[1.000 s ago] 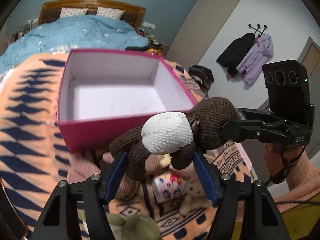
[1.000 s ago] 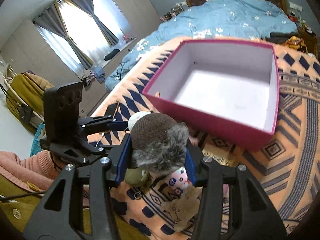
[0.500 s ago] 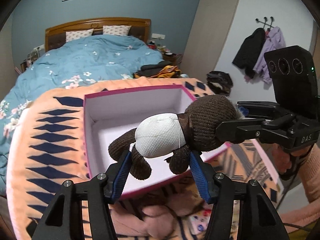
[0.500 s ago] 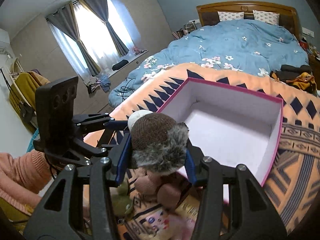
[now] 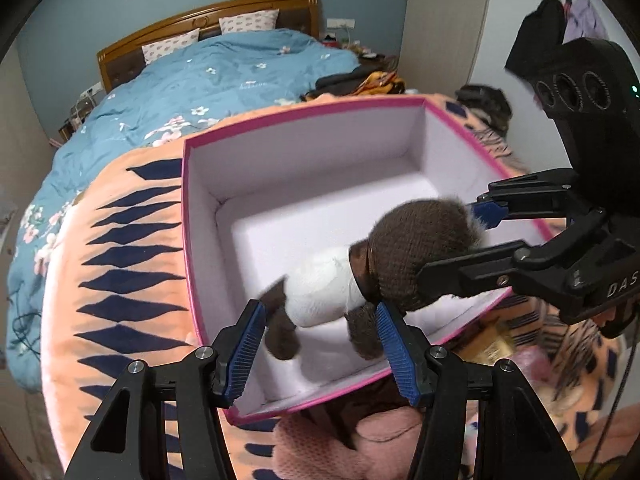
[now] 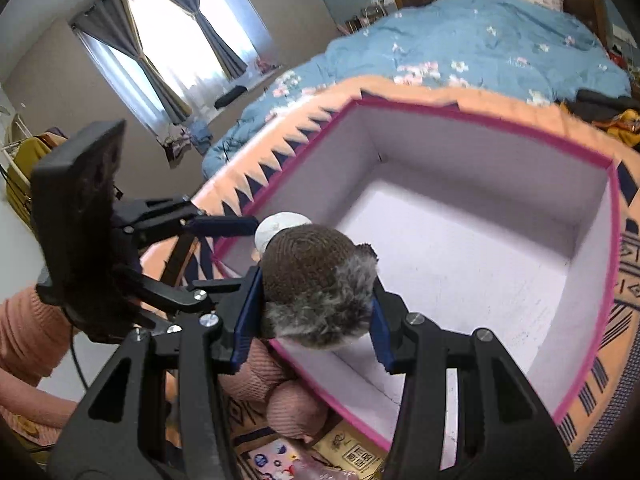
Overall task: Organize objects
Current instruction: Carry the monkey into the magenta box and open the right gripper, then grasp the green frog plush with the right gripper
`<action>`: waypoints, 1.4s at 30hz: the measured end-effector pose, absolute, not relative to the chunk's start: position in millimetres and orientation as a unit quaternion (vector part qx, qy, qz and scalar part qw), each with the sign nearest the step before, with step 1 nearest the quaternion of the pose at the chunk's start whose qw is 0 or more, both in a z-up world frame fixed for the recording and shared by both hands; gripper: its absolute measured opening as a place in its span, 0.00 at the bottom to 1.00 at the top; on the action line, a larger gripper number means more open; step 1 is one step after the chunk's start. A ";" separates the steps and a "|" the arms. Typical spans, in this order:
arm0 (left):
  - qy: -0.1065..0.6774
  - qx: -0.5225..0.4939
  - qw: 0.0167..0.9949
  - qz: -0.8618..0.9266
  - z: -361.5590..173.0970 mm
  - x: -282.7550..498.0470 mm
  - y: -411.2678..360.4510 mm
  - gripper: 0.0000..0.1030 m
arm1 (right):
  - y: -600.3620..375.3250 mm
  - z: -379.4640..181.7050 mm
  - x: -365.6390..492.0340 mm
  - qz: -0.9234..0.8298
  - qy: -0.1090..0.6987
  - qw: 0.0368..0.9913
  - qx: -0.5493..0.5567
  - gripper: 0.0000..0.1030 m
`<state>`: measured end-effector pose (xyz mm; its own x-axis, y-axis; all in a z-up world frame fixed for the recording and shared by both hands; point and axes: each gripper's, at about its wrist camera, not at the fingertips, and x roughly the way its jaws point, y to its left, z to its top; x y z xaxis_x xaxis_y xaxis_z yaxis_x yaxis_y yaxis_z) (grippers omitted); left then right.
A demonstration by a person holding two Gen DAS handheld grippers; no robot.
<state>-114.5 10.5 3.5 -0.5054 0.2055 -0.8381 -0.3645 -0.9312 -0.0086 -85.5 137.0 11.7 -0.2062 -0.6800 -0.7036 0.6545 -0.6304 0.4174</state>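
Observation:
A brown plush monkey [image 5: 384, 276] with a white belly hangs over the open pink box [image 5: 224, 360], which has a white inside. My right gripper [image 6: 316, 316] is shut on the monkey's head [image 6: 316, 276]; it also shows in the left wrist view [image 5: 460, 248]. My left gripper [image 5: 320, 344] is open, its blue pads either side of the monkey's legs without squeezing them; it also shows in the right wrist view [image 6: 216, 248]. The box [image 6: 520, 132] sits on an orange patterned blanket [image 5: 120, 280].
A pink knitted plush [image 5: 352, 444] lies in front of the box, also seen in the right wrist view [image 6: 292, 404]. Small packets [image 6: 352, 452] lie beside it. A bed with a blue duvet [image 5: 208, 84] is behind. Coats [image 5: 560, 24] hang on the right wall.
Both grippers carried the monkey forward and down, from in front of the box to over its inside. My left gripper's jaws have spread off the monkey's legs.

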 end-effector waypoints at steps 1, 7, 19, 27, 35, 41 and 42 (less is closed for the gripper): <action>0.089 -0.470 0.161 0.863 2.3 -114.9 10.8 0.57 | 135.2 4.8 -87.0 -0.772 -0.009 0.427 0.471 0.50; 0.086 -0.470 0.157 0.864 0.1 -115.5 6.7 0.57 | 122.5 -24.0 -90.4 -0.758 0.027 0.406 0.509 0.54; 0.004 -0.433 0.136 0.891 16.0 -85.1 -28.4 0.71 | 152.4 -5.8 -81.4 -0.792 0.023 0.345 0.503 0.60; -0.048 -0.418 0.132 0.898 20.1 -35.5 -58.5 0.81 | 170.7 39.4 -15.5 -0.794 -0.023 0.402 0.455 0.60; -0.072 -0.473 0.136 0.867 -23.1 -2.2 -67.8 0.81 | 128.1 -13.3 56.7 -0.710 0.001 0.463 0.531 0.60; -0.084 -0.505 0.128 0.849 -53.8 16.6 -72.6 0.81 | 102.1 -45.8 79.2 -0.673 0.028 0.471 0.569 0.60; -0.087 -0.509 0.127 0.847 -57.3 19.0 -73.1 0.81 | 98.2 -47.8 81.7 -0.671 0.037 0.472 0.570 0.60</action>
<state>19.0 -73.1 -57.3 -0.4499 0.3032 -0.8401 -0.1265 -0.9528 -0.2761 81.7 98.2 -47.8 0.0961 -0.5923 -0.8000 0.6757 -0.5513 0.4894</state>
